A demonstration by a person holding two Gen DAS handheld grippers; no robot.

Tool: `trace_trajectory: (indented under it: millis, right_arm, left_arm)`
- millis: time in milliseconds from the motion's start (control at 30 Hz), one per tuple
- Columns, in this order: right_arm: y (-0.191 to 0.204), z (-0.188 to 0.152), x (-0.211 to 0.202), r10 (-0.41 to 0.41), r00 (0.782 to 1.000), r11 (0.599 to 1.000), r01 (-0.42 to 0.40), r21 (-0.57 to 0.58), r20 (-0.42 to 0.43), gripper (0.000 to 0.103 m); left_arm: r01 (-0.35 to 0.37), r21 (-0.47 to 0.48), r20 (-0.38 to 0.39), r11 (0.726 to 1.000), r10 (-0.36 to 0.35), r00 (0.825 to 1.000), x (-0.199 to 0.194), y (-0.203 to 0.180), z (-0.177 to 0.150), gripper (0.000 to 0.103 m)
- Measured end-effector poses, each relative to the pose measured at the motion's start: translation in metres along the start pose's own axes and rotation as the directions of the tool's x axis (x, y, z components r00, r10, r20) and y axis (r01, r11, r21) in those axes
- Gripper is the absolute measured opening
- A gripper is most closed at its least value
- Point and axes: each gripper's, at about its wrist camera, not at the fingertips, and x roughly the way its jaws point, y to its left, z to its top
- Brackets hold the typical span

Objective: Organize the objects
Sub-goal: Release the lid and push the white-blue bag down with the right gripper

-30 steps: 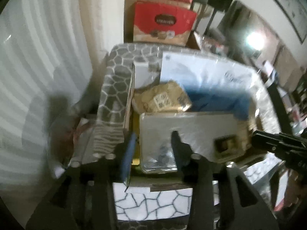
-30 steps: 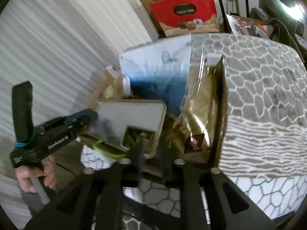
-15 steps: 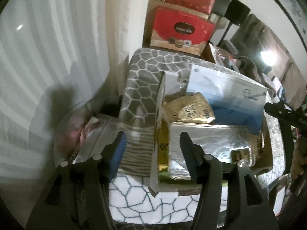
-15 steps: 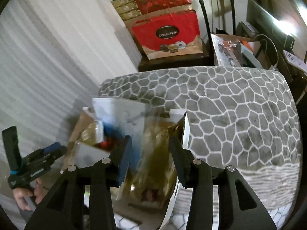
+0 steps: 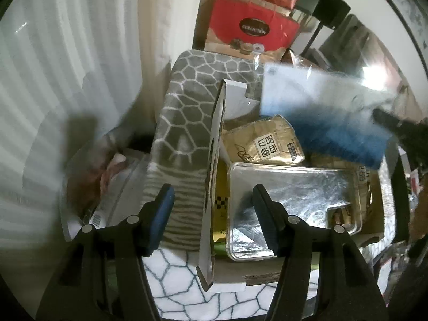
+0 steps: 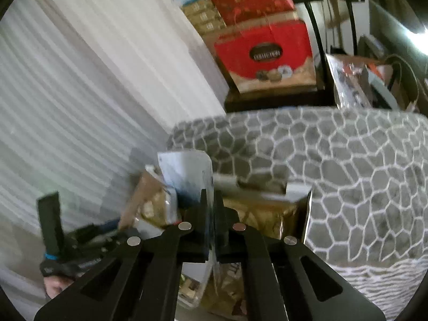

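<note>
An open cardboard box (image 5: 214,165) sits on a grey pebble-patterned blanket (image 5: 184,112). It holds a silver foil tray pack (image 5: 289,195) and gold snack bags (image 5: 267,144). My left gripper (image 5: 211,208) is open and empty, its fingers straddling the box's left wall above the tray pack. My right gripper (image 6: 211,214) is shut on the edge of a white-and-blue flat package (image 6: 187,174), which it holds raised over the box. The package also shows blurred in the left wrist view (image 5: 321,107), with the right gripper's tip at its right end.
A red gift bag (image 5: 251,29) and stacked boxes stand behind the blanket. A white pleated curtain (image 5: 67,67) fills the left. Cluttered bags (image 6: 355,80) lie at the far right. A clear container (image 5: 101,187) sits left of the blanket.
My right gripper has shut on the white-and-blue package and lifted it out of the box. My left gripper opened and pulled back from the foil tray pack, which stays in the box.
</note>
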Motion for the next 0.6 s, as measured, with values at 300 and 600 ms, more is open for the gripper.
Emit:
trace_trajectory:
  millis: [300, 600]
  right_arm:
    - [0.024, 0.026, -0.056, 0.086, 0.994, 0.996, -0.085, -0.031, 0.06, 0.001]
    - [0.016, -0.001, -0.063, 0.308, 0.95, 0.951, -0.305, 0.058, -0.052, 0.001]
  left_arm:
    - [0.016, -0.019, 0.022, 1.0, -0.015, 1.0, -0.01, 0.004, 0.001, 0.057]
    - [0.025, -0.048, 0.059, 0.999, -0.023, 0.998, -0.03, 0.016, 0.004, 0.057]
